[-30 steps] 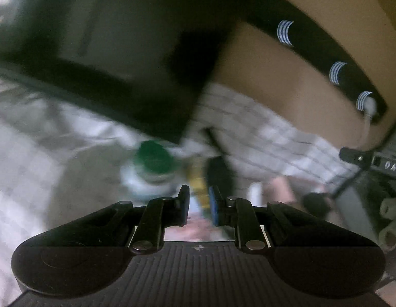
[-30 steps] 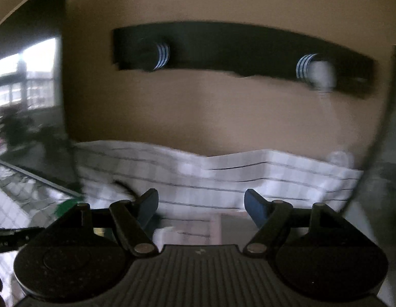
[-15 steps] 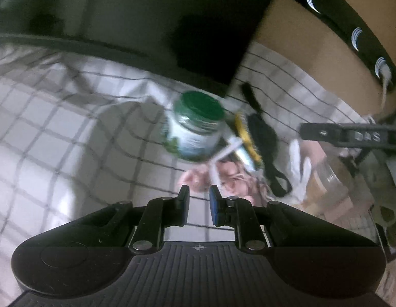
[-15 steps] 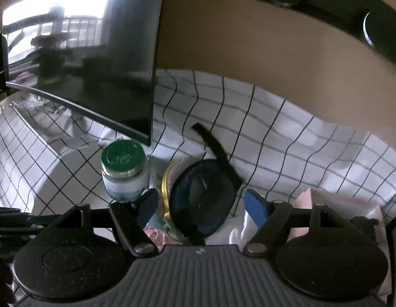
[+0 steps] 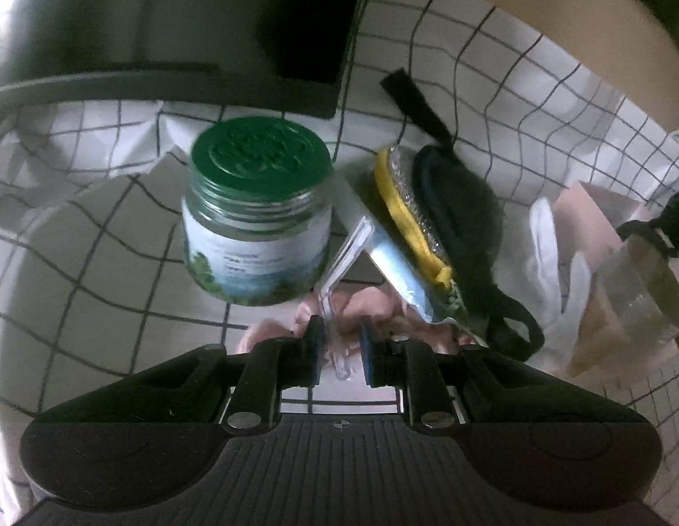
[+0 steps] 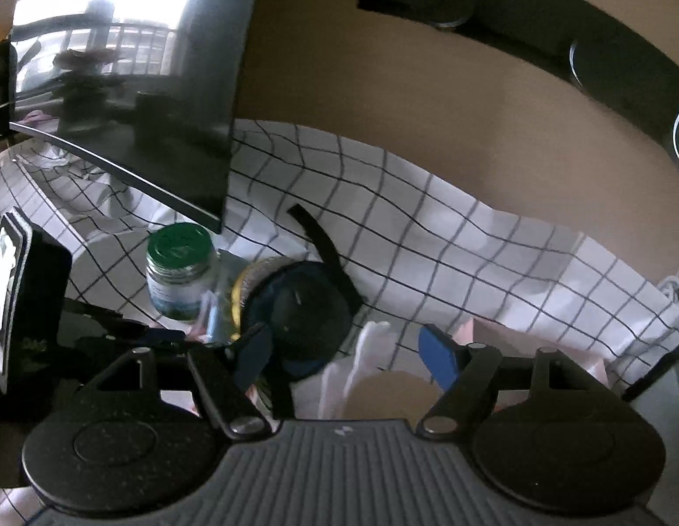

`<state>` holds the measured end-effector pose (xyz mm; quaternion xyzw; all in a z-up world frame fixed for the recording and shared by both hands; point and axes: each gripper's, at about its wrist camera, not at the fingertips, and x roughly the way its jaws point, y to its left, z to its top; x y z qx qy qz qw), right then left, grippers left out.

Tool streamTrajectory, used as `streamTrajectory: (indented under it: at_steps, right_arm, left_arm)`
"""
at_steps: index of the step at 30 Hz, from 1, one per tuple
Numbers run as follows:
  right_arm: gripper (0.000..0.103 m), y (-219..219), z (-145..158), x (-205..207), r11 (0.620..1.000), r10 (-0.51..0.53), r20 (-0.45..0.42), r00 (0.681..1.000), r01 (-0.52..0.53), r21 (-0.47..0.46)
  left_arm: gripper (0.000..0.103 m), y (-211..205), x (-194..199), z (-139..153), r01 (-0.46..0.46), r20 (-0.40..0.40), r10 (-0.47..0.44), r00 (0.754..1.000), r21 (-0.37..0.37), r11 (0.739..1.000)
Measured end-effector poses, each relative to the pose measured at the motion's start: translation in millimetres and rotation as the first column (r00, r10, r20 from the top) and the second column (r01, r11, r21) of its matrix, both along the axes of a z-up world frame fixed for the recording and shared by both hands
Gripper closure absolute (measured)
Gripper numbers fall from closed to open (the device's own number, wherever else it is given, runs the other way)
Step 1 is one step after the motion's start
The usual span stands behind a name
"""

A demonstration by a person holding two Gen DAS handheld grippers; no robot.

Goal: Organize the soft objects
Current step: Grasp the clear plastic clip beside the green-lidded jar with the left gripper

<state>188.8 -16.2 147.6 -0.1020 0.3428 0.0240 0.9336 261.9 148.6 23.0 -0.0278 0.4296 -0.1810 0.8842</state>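
Right claw [image 6: 344, 355] spread wide above dark sleep mask [image 6: 302, 307], green-lidded jar [image 6: 179, 271] beside, checkered cloth [image 6: 449, 245]

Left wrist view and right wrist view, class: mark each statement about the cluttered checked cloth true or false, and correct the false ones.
1. The glass jar has a red lid. False: the lid is green.
2. The white black-grid cloth lies under the jar. True.
3. The right gripper is shut tight. False: its jaws stand wide apart.
4. The left gripper has a clear plastic piece between its narrow jaws. True.
5. The black strapped pad lies right of the jar. True.
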Motion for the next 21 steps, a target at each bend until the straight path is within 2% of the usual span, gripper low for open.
streamTrajectory:
  at_steps: [5,8,14,15,17,21]
  right_arm:
    - [0.028,-4,-10,10,1.0,-0.002,-0.044,0.999,0.003,0.011]
    - [0.028,5,-18,21,1.0,0.017,-0.071,0.997,-0.017,0.003]
    - [0.028,22,-27,39,0.998,0.059,-0.107,0.993,-0.056,0.03]
    - [0.028,25,-28,41,0.998,0.065,-0.111,0.992,-0.062,0.035]
    - [0.028,28,-30,44,0.997,0.07,-0.12,0.99,-0.066,0.04]
    - [0.028,32,-34,49,0.997,0.072,-0.131,0.989,-0.067,0.043]
  left_arm:
    - [0.081,-1,6,-1,-0.034,-0.039,0.034,0.999,-0.017,0.999]
    - [0.081,3,7,-1,-0.024,-0.051,0.022,0.998,-0.028,0.999]
    - [0.081,-4,-5,1,0.043,-0.017,-0.042,0.999,0.039,0.998]
    - [0.086,-2,-6,1,0.036,-0.018,-0.035,0.999,0.04,0.999]
    - [0.092,2,-7,-1,0.01,-0.03,-0.01,1.0,0.023,1.0]
    - [0.094,22,-17,-4,-0.028,-0.053,0.026,0.998,-0.039,0.999]
